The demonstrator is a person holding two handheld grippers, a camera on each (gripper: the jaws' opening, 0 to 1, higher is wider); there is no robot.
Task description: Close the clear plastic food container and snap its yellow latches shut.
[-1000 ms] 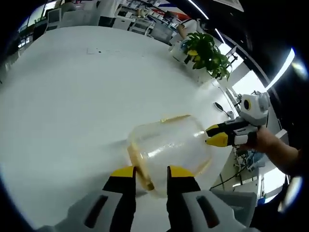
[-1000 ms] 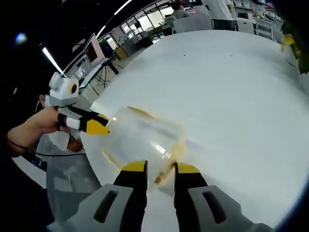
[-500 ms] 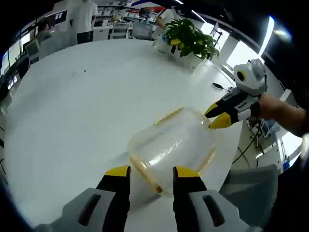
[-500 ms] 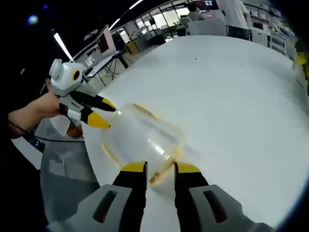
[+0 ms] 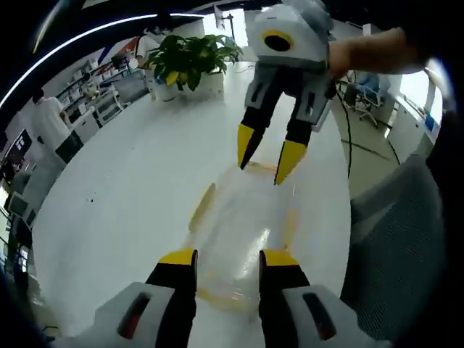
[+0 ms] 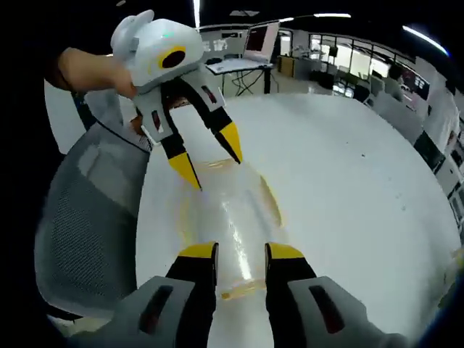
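The clear plastic container (image 5: pixel 239 232) with yellow latches lies on the white table (image 5: pixel 130 188), lengthwise between the two grippers. My left gripper (image 5: pixel 228 259) is open, its yellow-tipped jaws standing either side of the container's near end. Opposite it, my right gripper (image 5: pixel 264 158) points down with its jaws spread, their tips at the far end of the lid. In the right gripper view the same container (image 6: pixel 228 217) runs from my right gripper (image 6: pixel 241 252) up to the left gripper (image 6: pixel 210 156), also spread wide. A yellow latch (image 5: pixel 203 206) sticks out along one long side.
A grey mesh chair (image 6: pixel 87 217) stands close by the table edge beside the container, seen too as the chair (image 5: pixel 391 246). A potted plant (image 5: pixel 188 61) sits at the table's far end. A person (image 5: pixel 54 130) stands beyond the table. A hand (image 6: pixel 90 69) holds the left gripper.
Both views have swung round. The grippers, earlier at an angle to each other at the container's ends, now face each other head-on across it. Jaw gaps look unchanged.
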